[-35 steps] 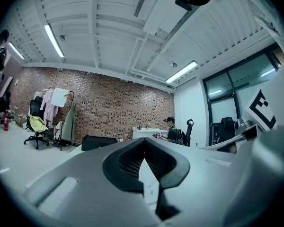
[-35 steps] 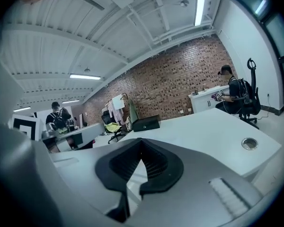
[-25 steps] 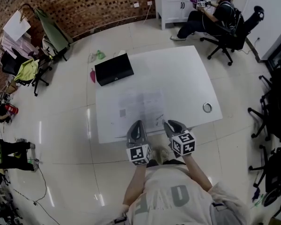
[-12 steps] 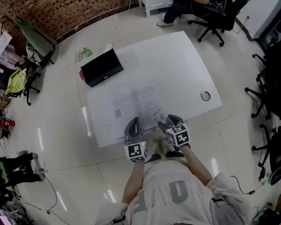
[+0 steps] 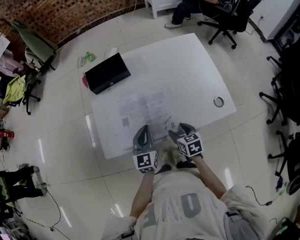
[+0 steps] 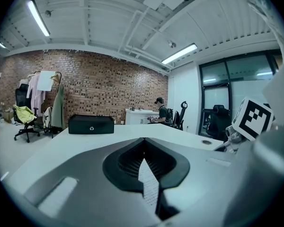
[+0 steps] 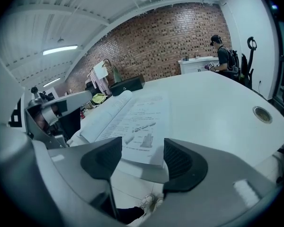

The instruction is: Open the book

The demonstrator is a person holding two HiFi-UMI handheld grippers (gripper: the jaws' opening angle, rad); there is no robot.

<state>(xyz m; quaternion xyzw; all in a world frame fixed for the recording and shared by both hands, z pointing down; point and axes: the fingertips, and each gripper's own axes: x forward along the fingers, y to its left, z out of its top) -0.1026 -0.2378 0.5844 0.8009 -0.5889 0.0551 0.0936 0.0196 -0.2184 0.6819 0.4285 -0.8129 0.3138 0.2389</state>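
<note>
My right fingers (image 7: 184,162) just spread, white printed paper book's (image 7: 132,119) corner loose between them at twelve o'clock; left fingers (image 6: 118,162) pressed together; I'd flatten pages gently

Brick wall (image 5: 65,11), glossy tiled floor (image 5: 60,149), white table (image 5: 180,69), office chair (image 5: 238,11)

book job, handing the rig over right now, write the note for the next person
Left gripper: shut, over the book's near edge.
Right gripper: open, fingers have just been opening; the book's near corner lies between them, not gripped.
Book: lying open on the table, by its near edge.
Done: book is open.
Left: probably only pulling both grippers back.
</note>
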